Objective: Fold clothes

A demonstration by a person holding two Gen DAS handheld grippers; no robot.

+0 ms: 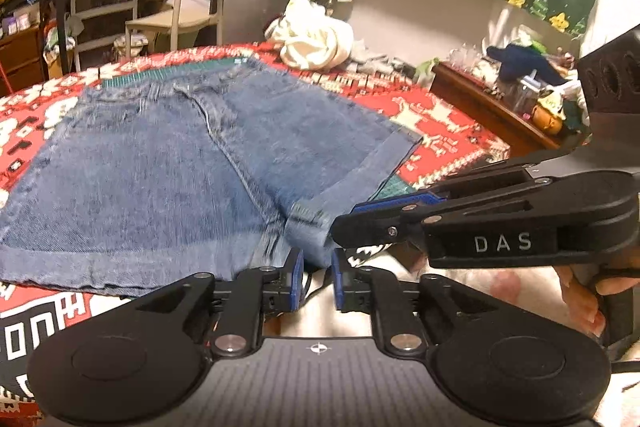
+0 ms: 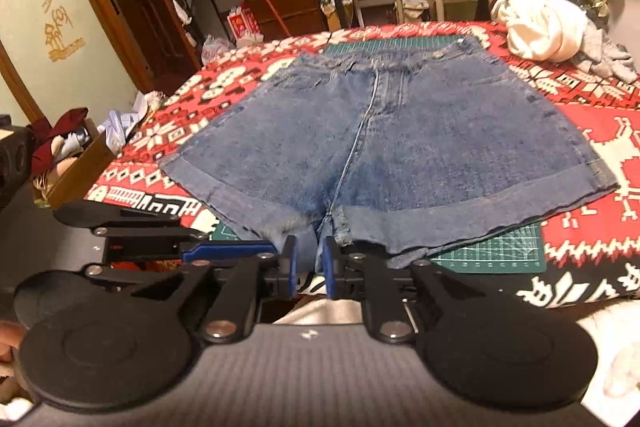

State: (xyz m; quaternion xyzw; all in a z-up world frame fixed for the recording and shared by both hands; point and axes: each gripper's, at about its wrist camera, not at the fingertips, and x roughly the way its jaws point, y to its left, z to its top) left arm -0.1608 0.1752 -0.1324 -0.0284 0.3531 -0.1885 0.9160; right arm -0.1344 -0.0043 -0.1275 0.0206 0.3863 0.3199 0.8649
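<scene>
The left gripper [image 1: 316, 279] sits at the near edge of the table, its blue-padded jaws parted a little; the crotch of the blue denim shorts with rolled cuffs [image 1: 168, 163] hangs just ahead of the gap, and I cannot see the pads pressing on it, so I read these tongs as released. The shorts lie spread flat on the red-and-white patterned tablecloth [image 1: 440, 115], waistband at the far end, cuffs nearest the tongs, so their length runs straight away from the jaws while the two legs spread out to either side. The right gripper [image 2: 308, 267] stands just beside the left one, also slightly open, with the inner cuff edges right in front of its pads and nothing clearly pinched. Both tongs are crowded at the middle of the hem, about equally near, so a side-to-side fold would, in my judgement, need one of them to travel out to an outer cuff corner first.
</scene>
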